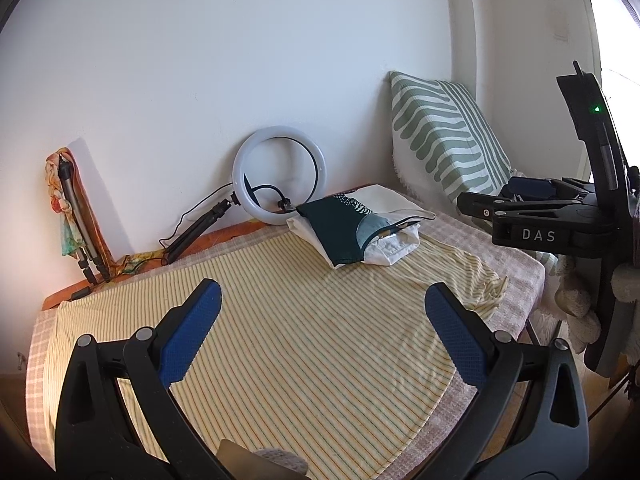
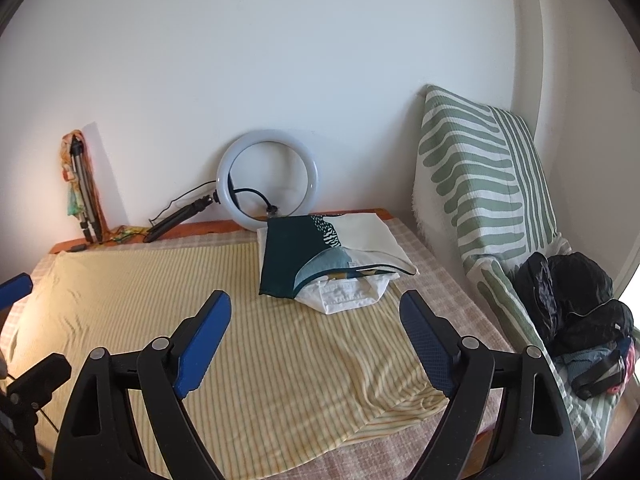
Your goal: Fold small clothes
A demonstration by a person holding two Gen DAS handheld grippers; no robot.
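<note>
A yellow striped garment lies spread flat over the table; it also shows in the right wrist view. My left gripper hovers above its middle, open and empty, with blue pads. My right gripper is open and empty above the garment's right part; its body shows at the right in the left wrist view. A stack of folded clothes, dark teal on white, sits at the far edge of the garment and shows in the left wrist view too.
A ring light on a small tripod leans on the wall behind the table. A folded tripod with a scarf stands far left. A green striped cushion and dark clothes lie on the sofa at right. A checked cloth covers the table.
</note>
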